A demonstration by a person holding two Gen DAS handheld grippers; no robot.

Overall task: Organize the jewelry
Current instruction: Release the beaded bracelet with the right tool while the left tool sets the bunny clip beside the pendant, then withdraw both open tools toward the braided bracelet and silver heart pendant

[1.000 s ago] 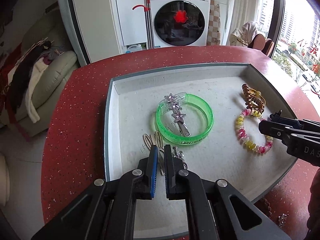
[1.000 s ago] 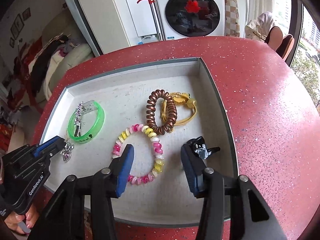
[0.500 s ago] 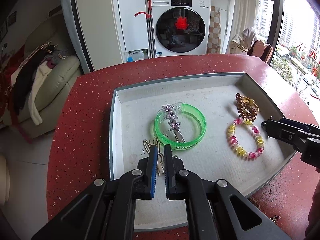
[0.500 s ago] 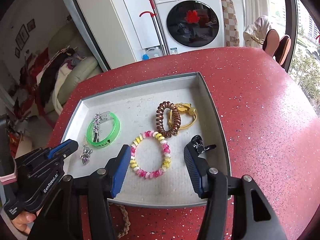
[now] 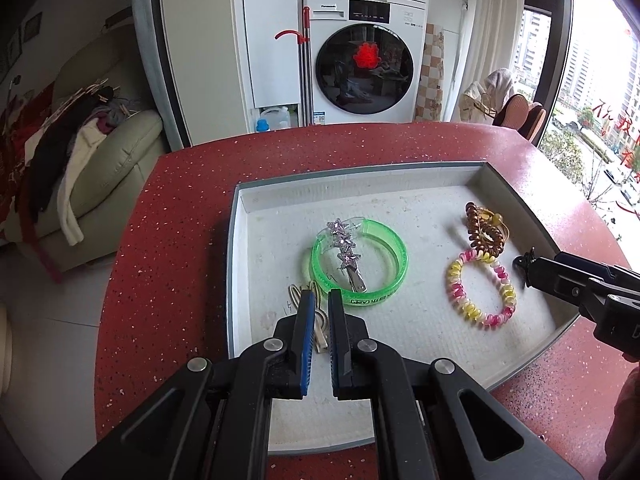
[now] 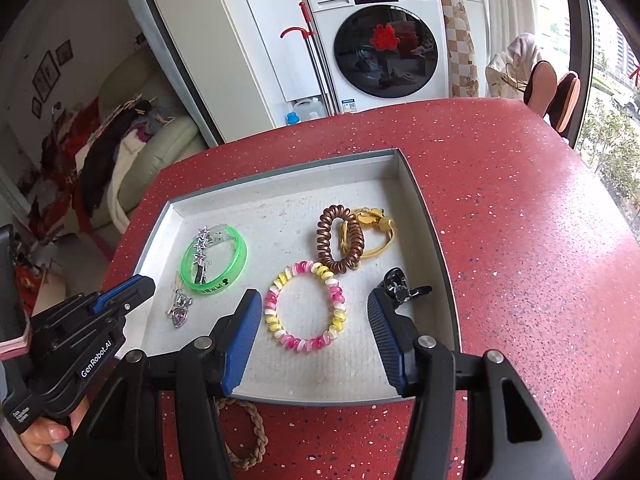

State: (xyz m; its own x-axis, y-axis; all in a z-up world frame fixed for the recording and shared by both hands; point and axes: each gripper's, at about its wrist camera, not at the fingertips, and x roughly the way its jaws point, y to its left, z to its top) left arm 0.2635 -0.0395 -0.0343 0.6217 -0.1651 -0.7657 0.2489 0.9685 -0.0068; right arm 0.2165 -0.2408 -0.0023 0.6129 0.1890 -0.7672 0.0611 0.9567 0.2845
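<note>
My right fingers (image 6: 314,330) stand apart and empty above the near edge of the grey tray (image 6: 276,168), their jaws just widened with nothing pressed between them. My left fingers (image 5: 319,322) are closed to a narrow slit, holding nothing, above the tray's near left corner. Directly ahead of the right fingers, lying flat between them in that camera's view, is the pink-and-yellow coil bracelet (image 6: 306,306); a small black clip (image 6: 400,286) sits just past the right-hand finger. Farther in lie the brown coil tie (image 6: 339,244), overlapping a gold bracelet (image 6: 374,232). On the left side sit the green bangle (image 5: 360,266) with a star hair clip (image 5: 347,254) across it, and beige clips (image 5: 316,312) right under the left fingers. Still outside, on the red table (image 6: 520,240) and near the tray's front edge, a braided bracelet (image 6: 248,436) lies closest to my right hand, its loop stretching toward me. I judge that piece the likely next pick.
</note>
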